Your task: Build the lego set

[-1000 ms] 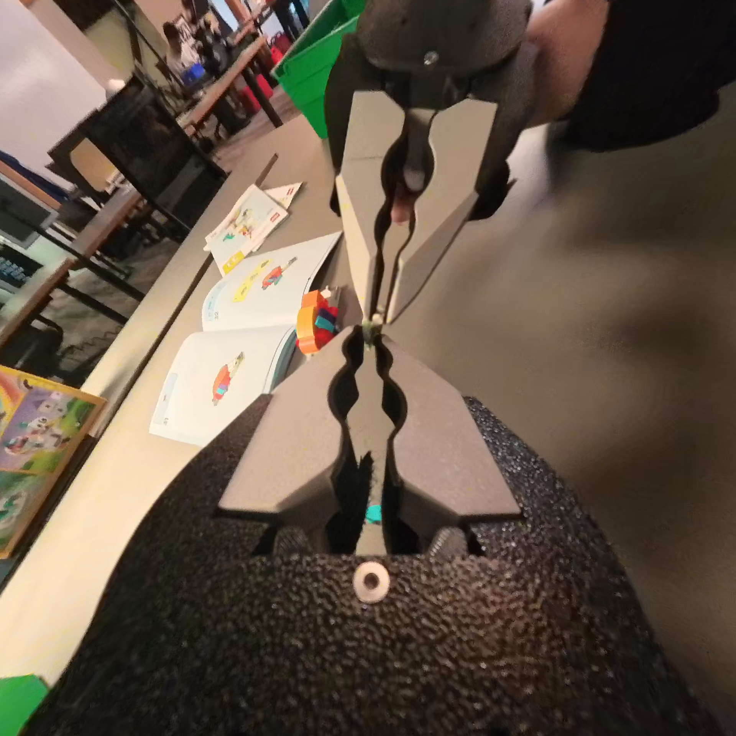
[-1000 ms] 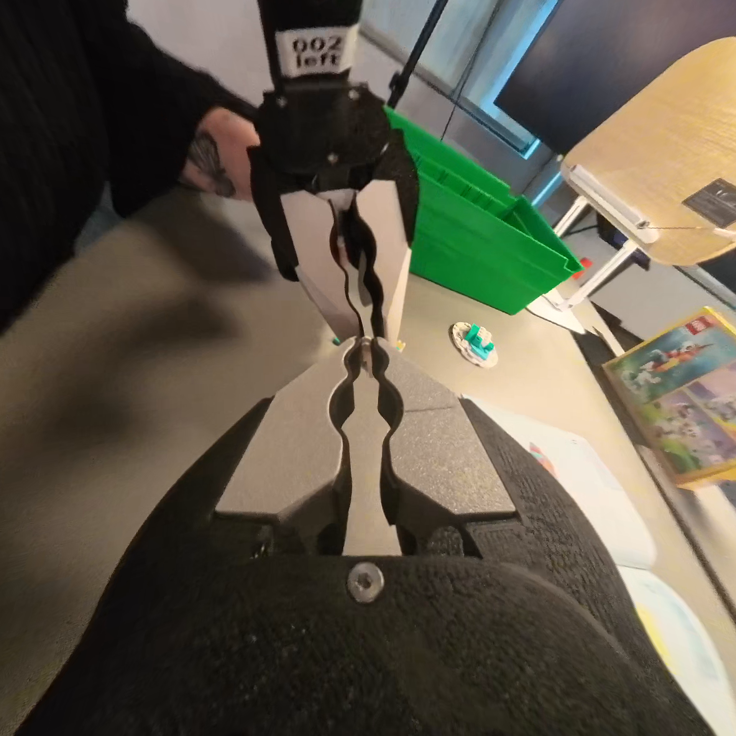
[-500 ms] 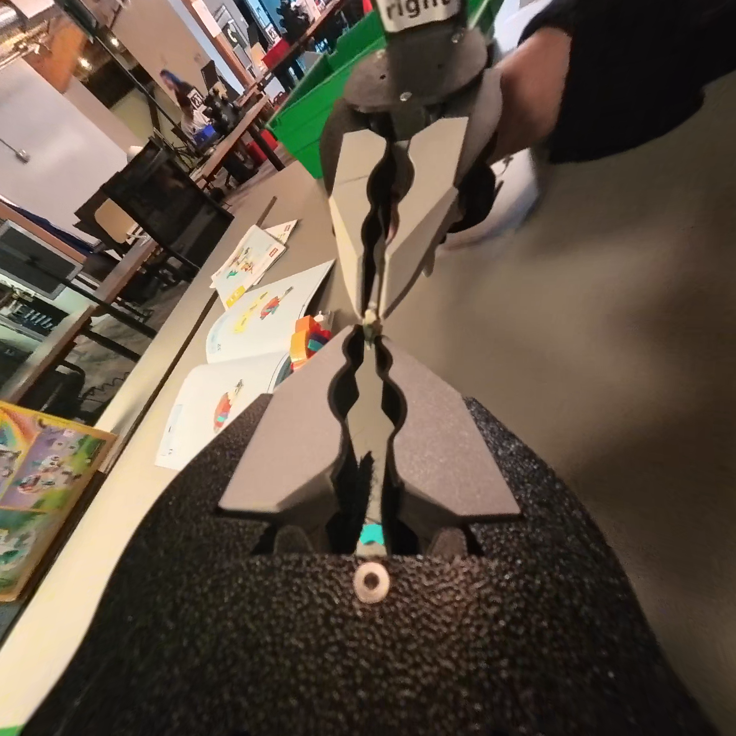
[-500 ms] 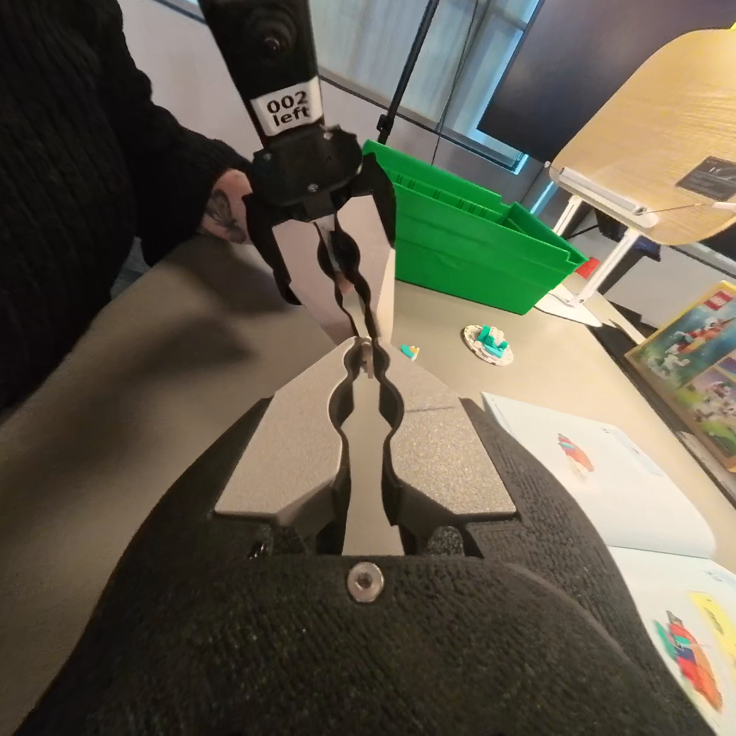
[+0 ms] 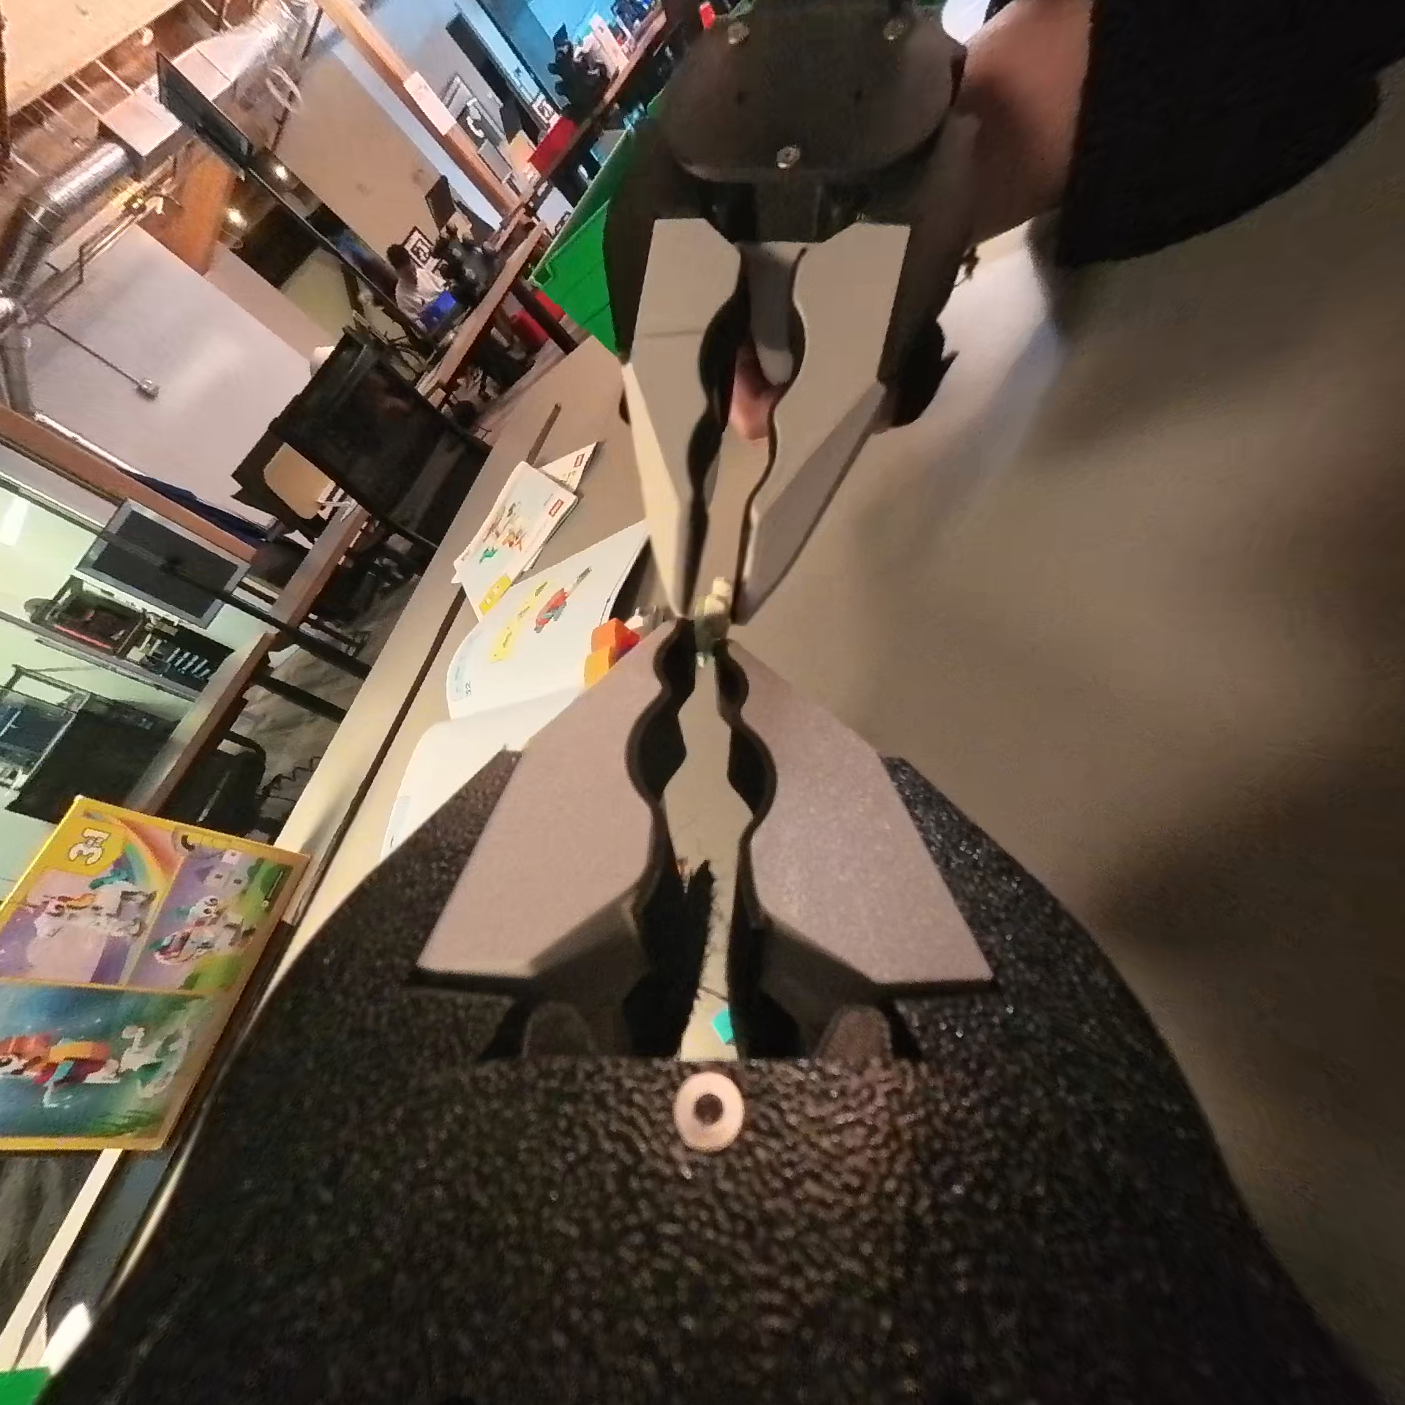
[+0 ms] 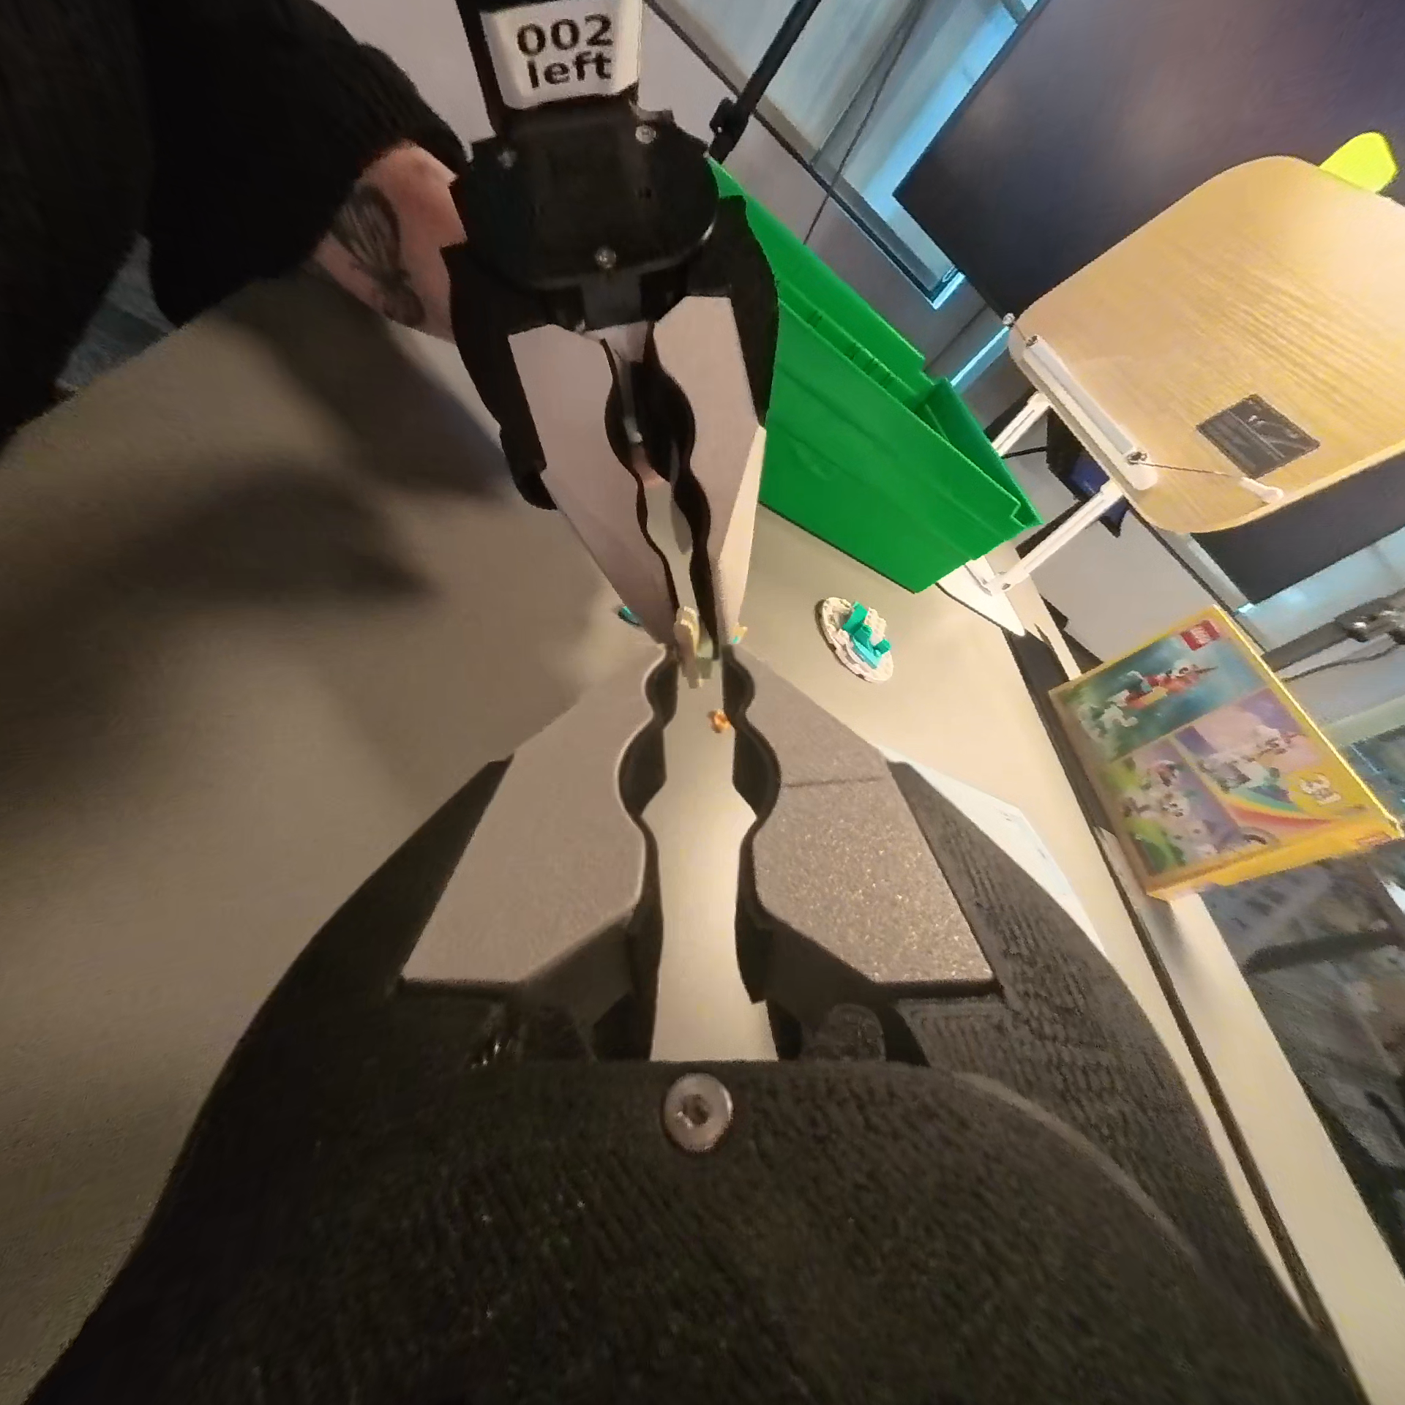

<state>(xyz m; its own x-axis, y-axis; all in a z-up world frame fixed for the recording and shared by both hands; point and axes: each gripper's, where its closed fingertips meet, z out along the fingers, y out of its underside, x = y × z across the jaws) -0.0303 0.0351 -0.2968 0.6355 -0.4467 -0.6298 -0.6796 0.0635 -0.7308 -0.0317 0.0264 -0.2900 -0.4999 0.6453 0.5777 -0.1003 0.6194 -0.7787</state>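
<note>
My left gripper [image 5: 703, 642] and right gripper [image 6: 696, 665] meet tip to tip above the grey table [image 5: 1064, 608]. Both are shut on a small pale lego piece [image 5: 715, 608], cream and light green, which also shows in the right wrist view [image 6: 690, 642]. The right gripper [image 5: 715, 597] comes down from the top of the left wrist view. The left gripper [image 6: 703, 631] comes down from the top of the right wrist view. An orange lego build [image 5: 608, 646] lies on the open instruction booklet [image 5: 524, 646]. A tiny orange piece [image 6: 717, 718] lies on the table under the tips.
A white round plate with teal pieces [image 6: 855, 635] lies on the table. A green bin [image 6: 859, 426] stands at the back. The lego box [image 6: 1216, 753] rests at the table edge, and shows in the left wrist view [image 5: 114, 988]. A second booklet [image 5: 517, 524] lies farther off. The grippers are tip to tip, or close to it.
Both grippers have tilted and lifted together, still tip to tip on the small piece. The tiny orange piece on the table has come into view between the right fingers.
</note>
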